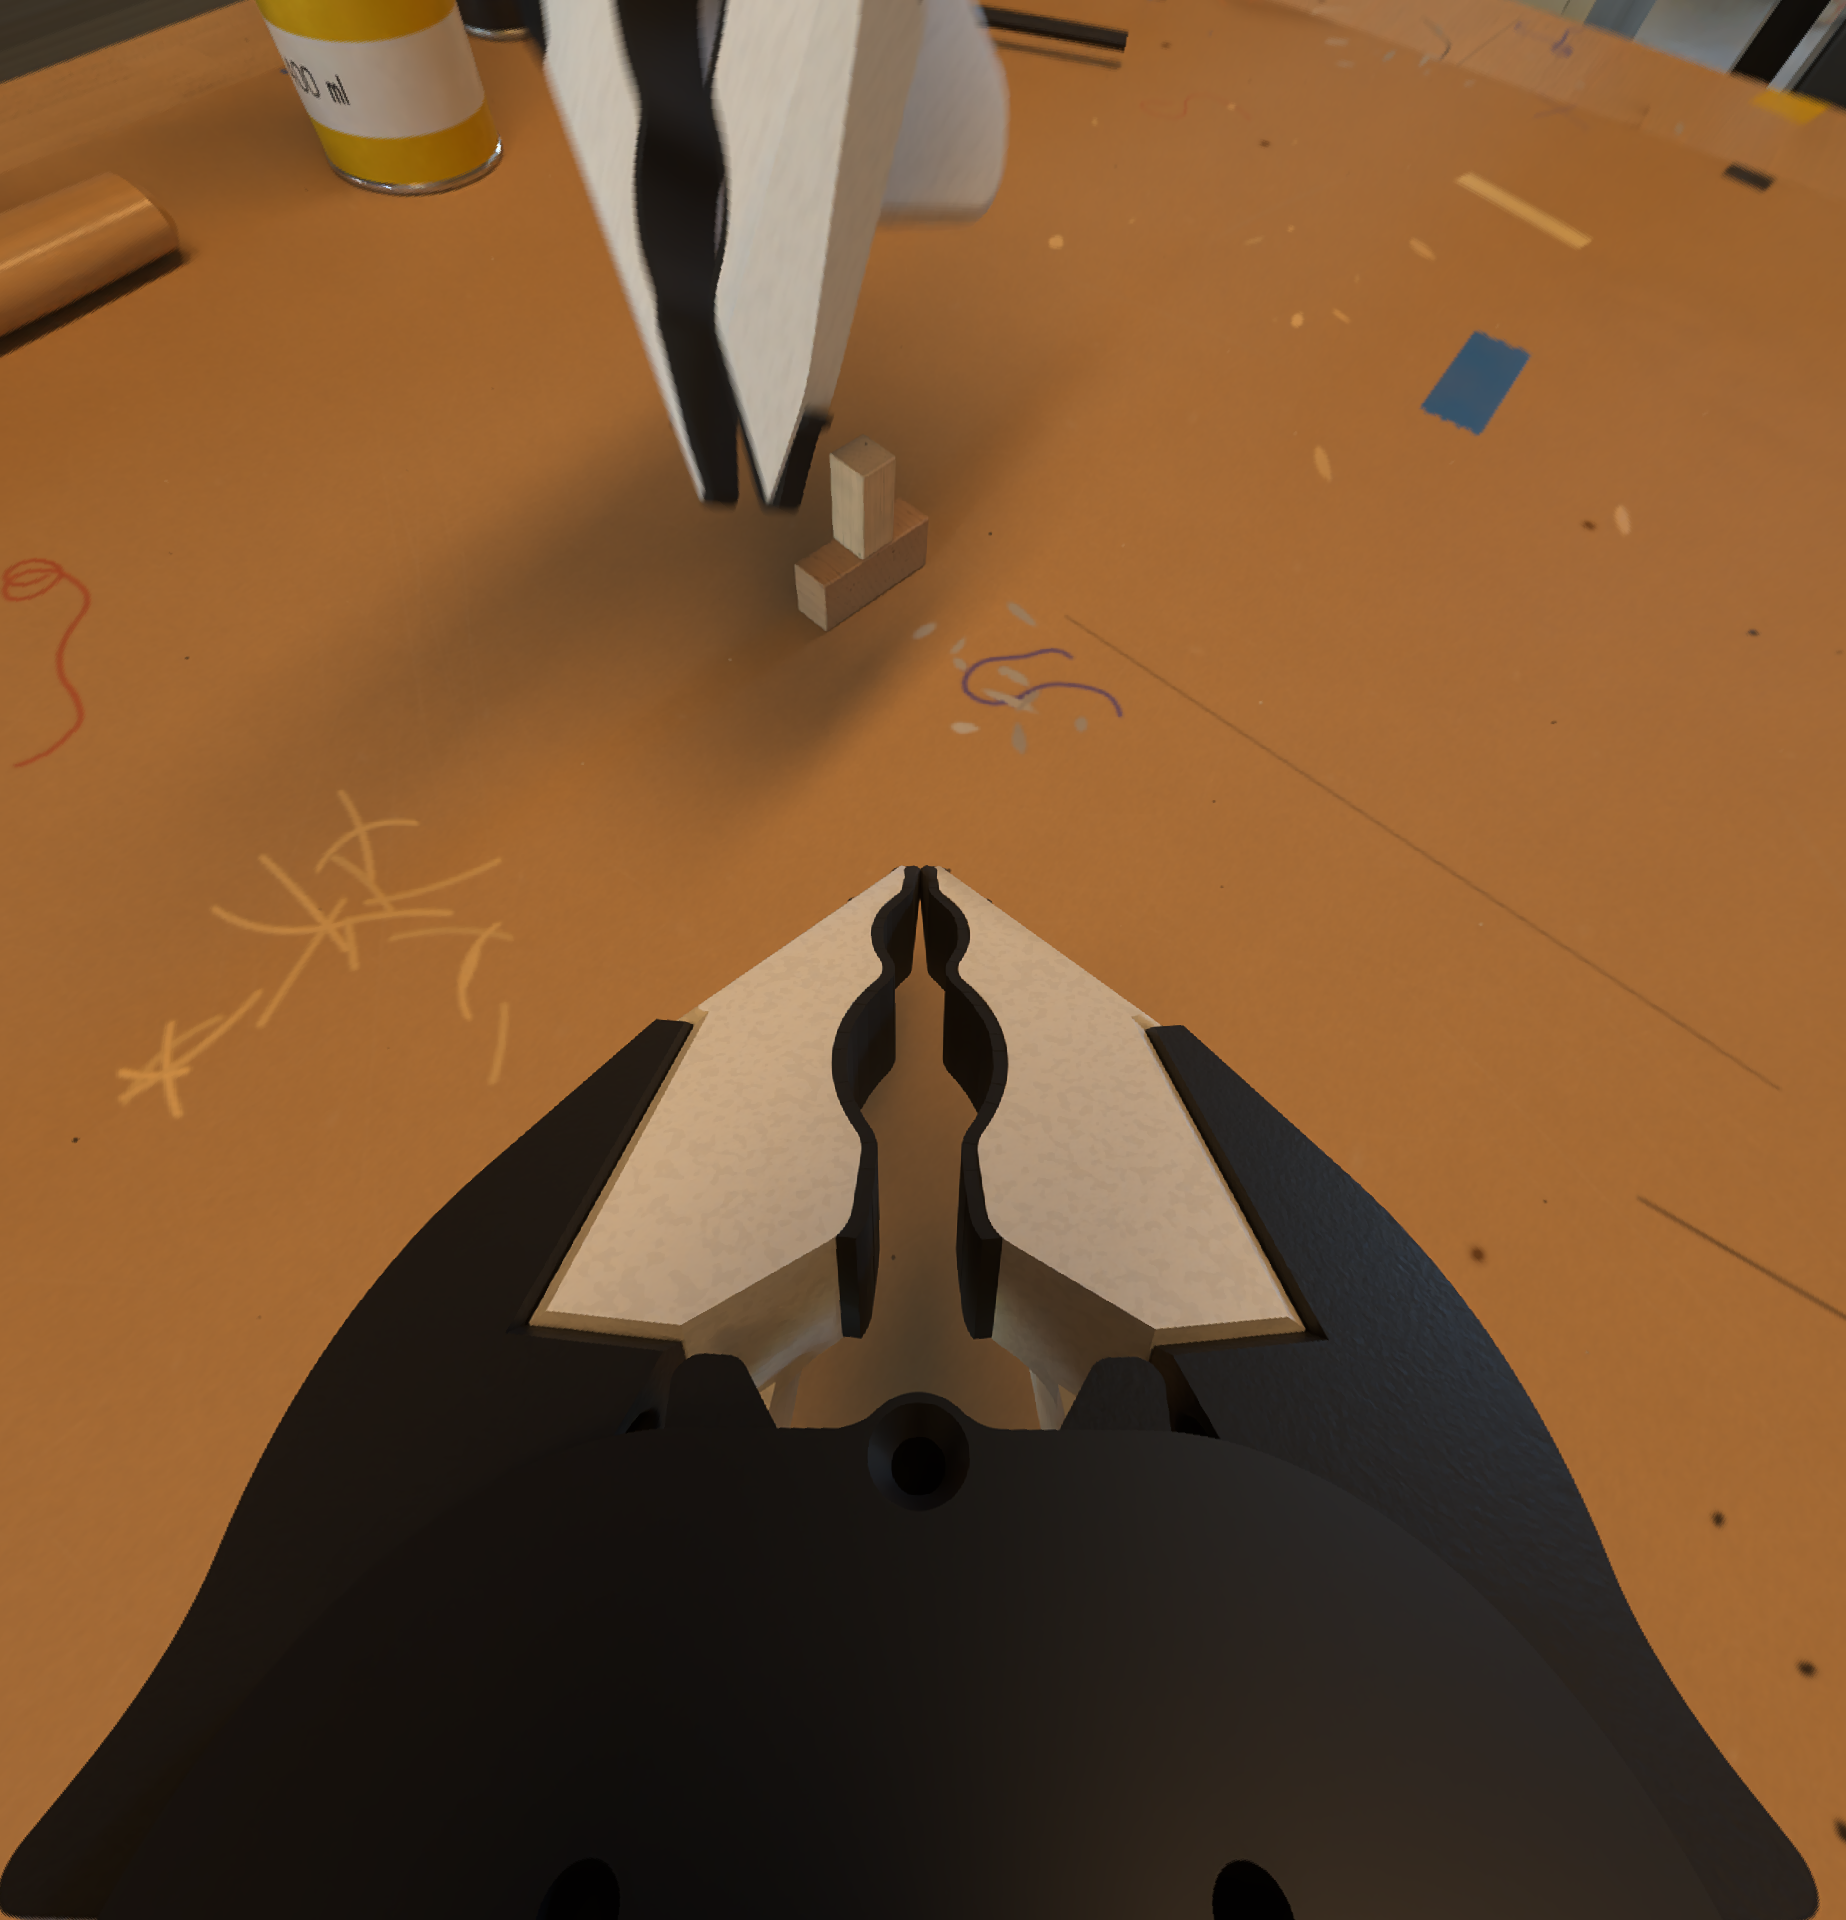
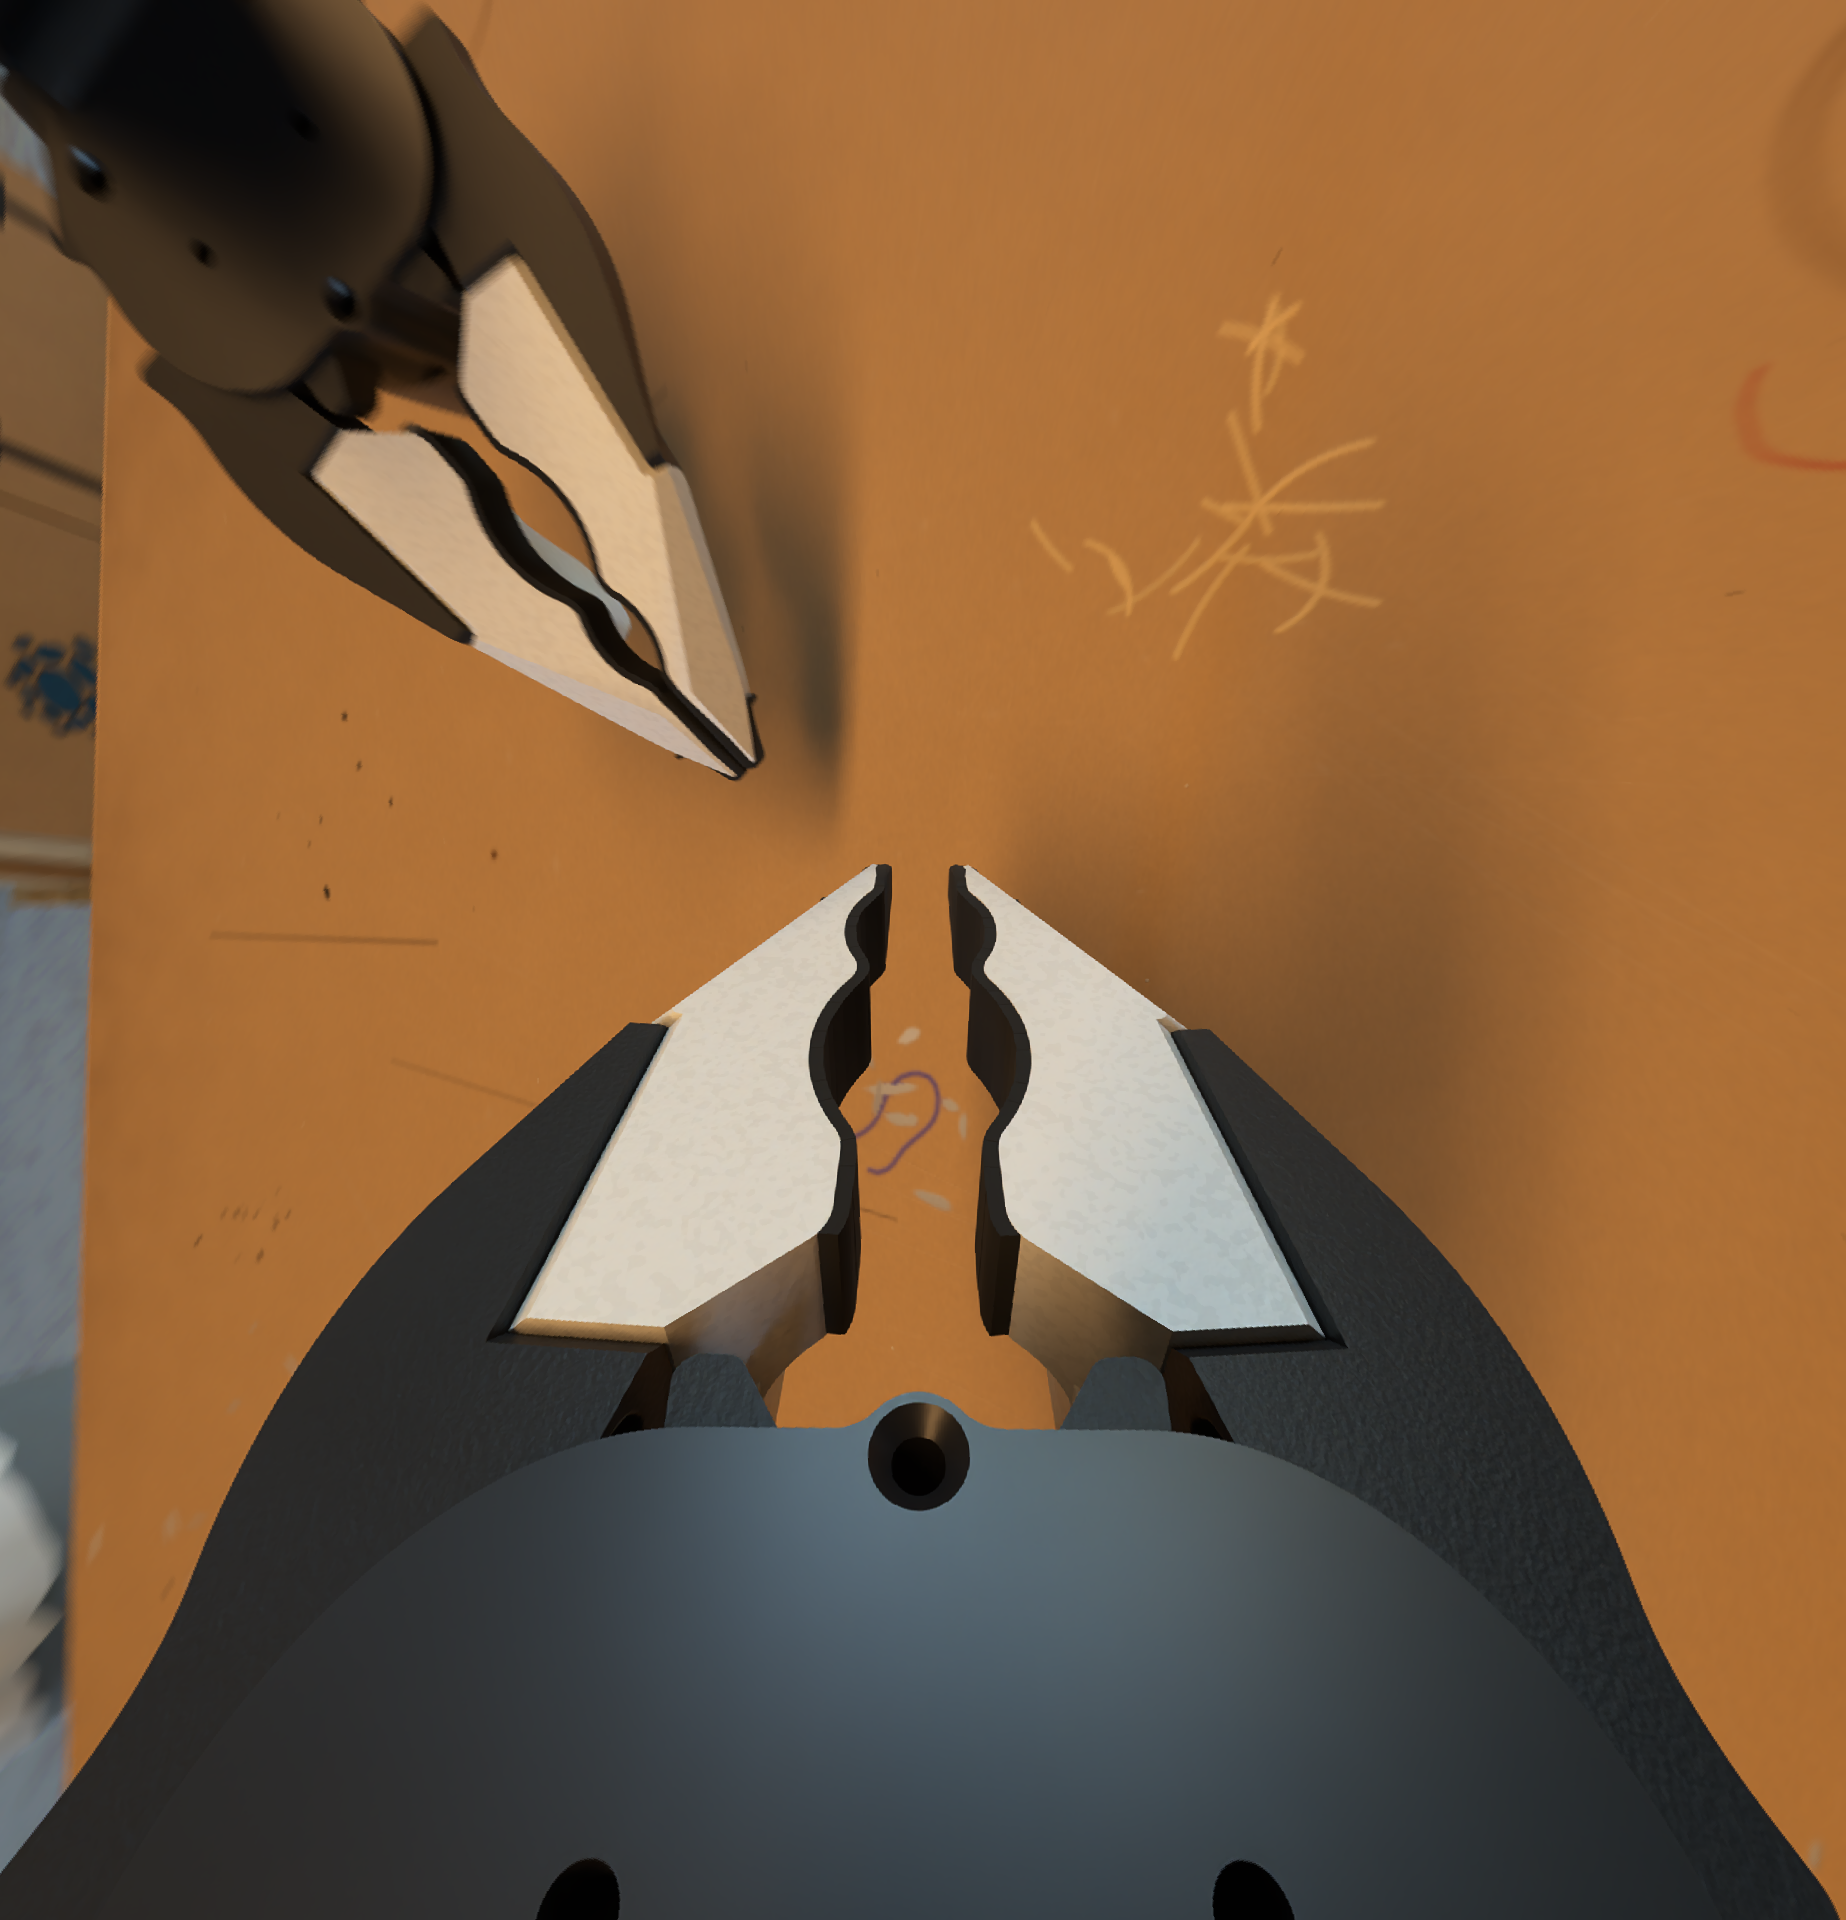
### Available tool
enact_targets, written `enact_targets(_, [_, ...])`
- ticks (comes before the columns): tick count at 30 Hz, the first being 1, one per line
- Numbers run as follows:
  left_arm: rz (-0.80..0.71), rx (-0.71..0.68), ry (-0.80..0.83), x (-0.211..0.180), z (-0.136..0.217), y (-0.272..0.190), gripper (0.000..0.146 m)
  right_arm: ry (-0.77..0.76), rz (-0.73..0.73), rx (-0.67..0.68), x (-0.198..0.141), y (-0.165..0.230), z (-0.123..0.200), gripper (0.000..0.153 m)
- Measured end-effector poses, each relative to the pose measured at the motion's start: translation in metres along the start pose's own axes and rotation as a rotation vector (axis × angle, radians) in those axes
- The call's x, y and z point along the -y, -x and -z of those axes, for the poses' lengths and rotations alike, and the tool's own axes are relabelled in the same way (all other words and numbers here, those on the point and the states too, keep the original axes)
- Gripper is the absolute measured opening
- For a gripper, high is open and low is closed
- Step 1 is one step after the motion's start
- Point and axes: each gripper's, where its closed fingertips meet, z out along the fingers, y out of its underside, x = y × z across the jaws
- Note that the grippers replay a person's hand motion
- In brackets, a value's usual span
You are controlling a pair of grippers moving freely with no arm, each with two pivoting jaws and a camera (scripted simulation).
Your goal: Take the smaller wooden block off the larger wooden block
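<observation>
In the left wrist view a small pale wooden block (image 1: 862, 497) stands upright on a larger wooden block (image 1: 859, 580) that lies flat on the brown table (image 1: 1314, 831). My right gripper (image 1: 753, 501) points down just left of the small block, beside it and not around it, its jaws a narrow gap apart and empty. My left gripper (image 1: 919, 873) is shut and empty, low over the table and well short of the blocks. In the right wrist view my right gripper (image 2: 919, 873) is slightly open over bare table, the left gripper (image 2: 747, 767) shows at upper left, and the blocks are hidden.
A yellow and white can (image 1: 389, 94) and a wooden roll (image 1: 57, 249) stand at the far left. A blue tape patch (image 1: 1475, 382) lies to the right. Scribbles mark the table. The table's edge (image 2: 93, 727) runs along the left of the right wrist view.
</observation>
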Motion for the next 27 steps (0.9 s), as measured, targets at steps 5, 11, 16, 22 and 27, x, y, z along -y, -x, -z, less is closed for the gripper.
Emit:
enact_targets(5, [-0.036, 0.025, 0.050, -0.002, -0.007, 0.002, 0.000, -0.300, 0.009, -0.187, -0.013, 0.016, 0.037, 0.010])
enact_targets(11, [-0.074, 0.025, 0.053, 0.011, -0.020, 0.004, 0.001, -0.463, -0.028, -0.444, -0.073, 0.015, 0.054, 0.011])
enact_targets(16, [-0.085, 0.024, 0.046, 0.024, -0.030, 0.003, 0.002, -0.496, -0.006, -0.537, -0.102, 0.010, 0.046, 0.019])
enact_targets(22, [-0.076, 0.054, 0.031, 0.027, -0.035, 0.000, 0.002, -0.466, 0.034, -0.531, -0.102, -0.009, 0.030, 0.022])
enact_targets(27, [-0.055, 0.061, 0.025, 0.025, -0.038, -0.004, 0.002, -0.393, 0.104, -0.523, -0.085, -0.028, 0.020, 0.024])
